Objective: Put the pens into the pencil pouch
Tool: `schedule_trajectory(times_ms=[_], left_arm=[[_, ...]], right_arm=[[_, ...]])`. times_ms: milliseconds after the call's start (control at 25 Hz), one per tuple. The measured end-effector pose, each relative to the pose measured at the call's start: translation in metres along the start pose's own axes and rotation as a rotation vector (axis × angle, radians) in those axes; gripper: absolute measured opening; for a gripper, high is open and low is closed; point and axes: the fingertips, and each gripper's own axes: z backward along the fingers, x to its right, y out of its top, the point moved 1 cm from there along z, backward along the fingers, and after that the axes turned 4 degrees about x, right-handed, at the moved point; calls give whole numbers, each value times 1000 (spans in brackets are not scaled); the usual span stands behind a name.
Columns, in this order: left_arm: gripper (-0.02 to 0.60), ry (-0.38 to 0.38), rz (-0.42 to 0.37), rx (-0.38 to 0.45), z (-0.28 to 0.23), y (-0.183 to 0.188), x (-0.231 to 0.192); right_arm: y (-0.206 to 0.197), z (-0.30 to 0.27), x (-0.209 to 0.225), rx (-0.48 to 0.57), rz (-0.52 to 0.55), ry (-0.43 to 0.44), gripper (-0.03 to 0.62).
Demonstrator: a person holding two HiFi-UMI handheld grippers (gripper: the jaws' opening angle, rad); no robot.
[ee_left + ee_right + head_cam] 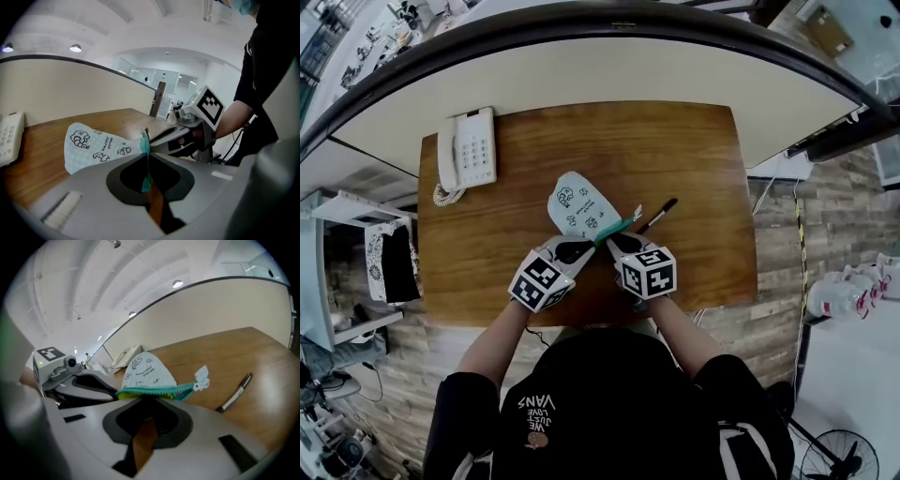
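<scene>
Currently the left gripper (584, 246) and right gripper (617, 241) each pinch the pencil pouch (579, 204) by its teal zipper edge (615, 228). The black pen (658, 216) lies just right of the pouch, diagonal, nearer the right gripper.

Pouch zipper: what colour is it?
Teal green zipper, on a pale pouch with black doodles; shows best in the right gripper view.

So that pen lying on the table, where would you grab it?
I'd take the pen around the middle of its barrel, from straight above, jaws across it. It lies flat and slanted on the table, apart from the pouch, with bare wood on both sides.
</scene>
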Motion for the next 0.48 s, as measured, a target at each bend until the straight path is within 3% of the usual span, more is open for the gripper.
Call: schedule_trajectory(times_ms=[280,480], left_arm=[[26,49,72,52,4,7,-17],[26,85,113,77,5,11,-33]], right_arm=[[19,-25,-5,46,-27,55,53],[19,-15,-12,54,-13,93,122]])
